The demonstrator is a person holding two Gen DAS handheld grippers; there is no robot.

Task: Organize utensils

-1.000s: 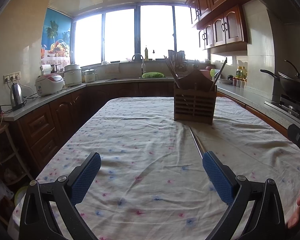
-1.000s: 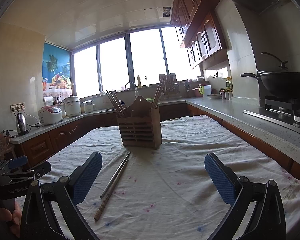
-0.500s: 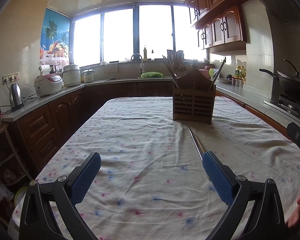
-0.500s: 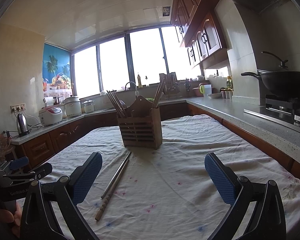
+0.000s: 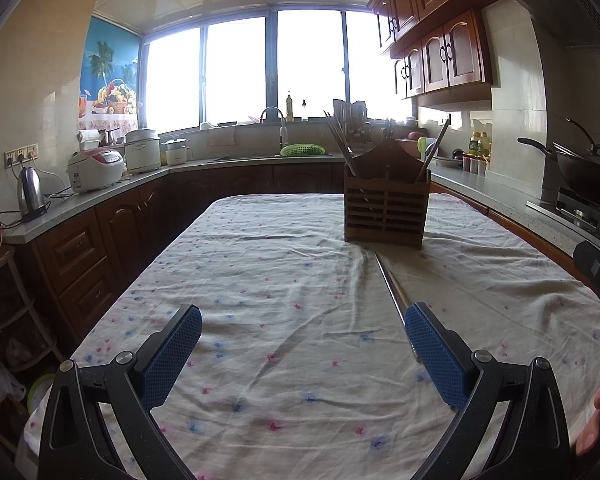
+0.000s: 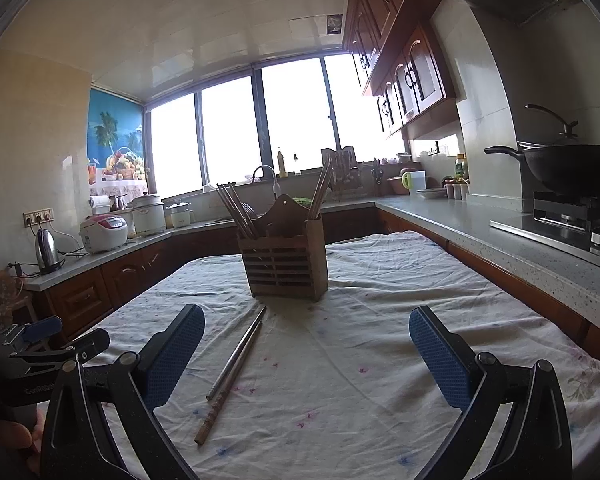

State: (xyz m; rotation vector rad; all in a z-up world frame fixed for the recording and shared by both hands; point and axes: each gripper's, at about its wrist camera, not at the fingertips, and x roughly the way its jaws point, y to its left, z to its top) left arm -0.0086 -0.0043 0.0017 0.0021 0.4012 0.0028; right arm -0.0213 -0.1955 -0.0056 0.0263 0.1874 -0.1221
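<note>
A brown slatted wooden utensil holder [image 6: 286, 258] stands on the cloth-covered table, with chopsticks upright in its left and right compartments; it also shows in the left wrist view [image 5: 385, 204]. Two chopsticks [image 6: 236, 364] lie side by side on the cloth in front of it, one metal, one wooden; in the left wrist view [image 5: 392, 288] their near ends pass behind my right finger. My left gripper [image 5: 302, 344] is open and empty above the cloth. My right gripper [image 6: 306, 356] is open and empty, with the chopsticks just right of its left finger.
The table [image 5: 284, 320] wears a wrinkled white floral cloth. Counters run around it: kettle [image 5: 30, 194], rice cookers [image 5: 96, 164] at left, a wok on a stove [image 6: 572, 172] at right. The left gripper's body [image 6: 28, 360] shows at the right wrist view's left edge.
Both views have crept slightly closer to the holder. Both grippers stay open and the chopsticks have not moved.
</note>
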